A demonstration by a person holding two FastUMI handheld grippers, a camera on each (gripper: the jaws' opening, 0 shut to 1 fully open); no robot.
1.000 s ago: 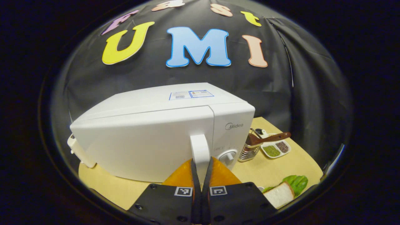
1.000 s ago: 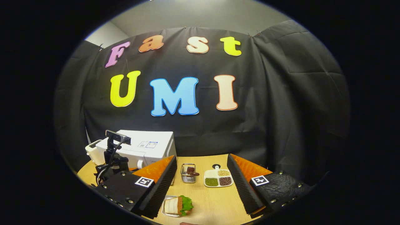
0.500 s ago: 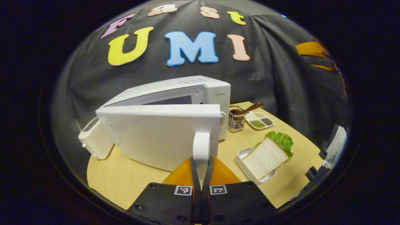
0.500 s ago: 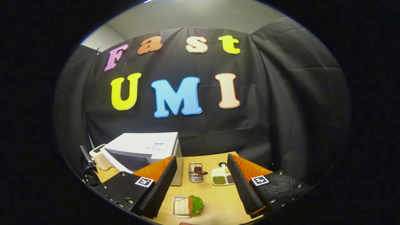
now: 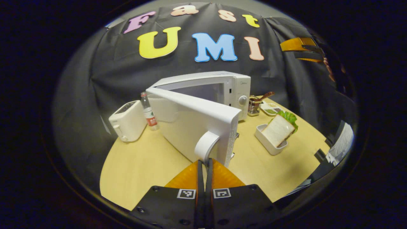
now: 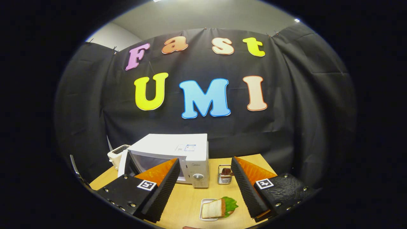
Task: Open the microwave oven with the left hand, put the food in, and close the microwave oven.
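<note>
The white microwave (image 5: 219,86) stands at the back of the table with its door (image 5: 194,124) swung wide open toward me. My left gripper (image 5: 204,163) is shut on the door handle (image 5: 206,144), at the door's free edge. The food, a sandwich (image 5: 277,129) of bread and lettuce, leans in a small white tray (image 5: 265,143) to the right of the door. In the right gripper view my right gripper (image 6: 205,160) hangs open above the table with nothing in it; the sandwich (image 6: 217,208) lies below and between its fingers and the microwave (image 6: 178,151) behind.
A white toaster (image 5: 127,121) and a small bottle (image 5: 148,111) stand left of the microwave. A metal utensil holder (image 5: 254,106) and a sectioned dish (image 5: 270,109) sit to its right. The wooden table (image 5: 143,168) has bare room in front.
My left gripper has pulled the door handle toward me and to the left, swinging the door from shut to wide open. The right gripper stays open and has shifted a little.
</note>
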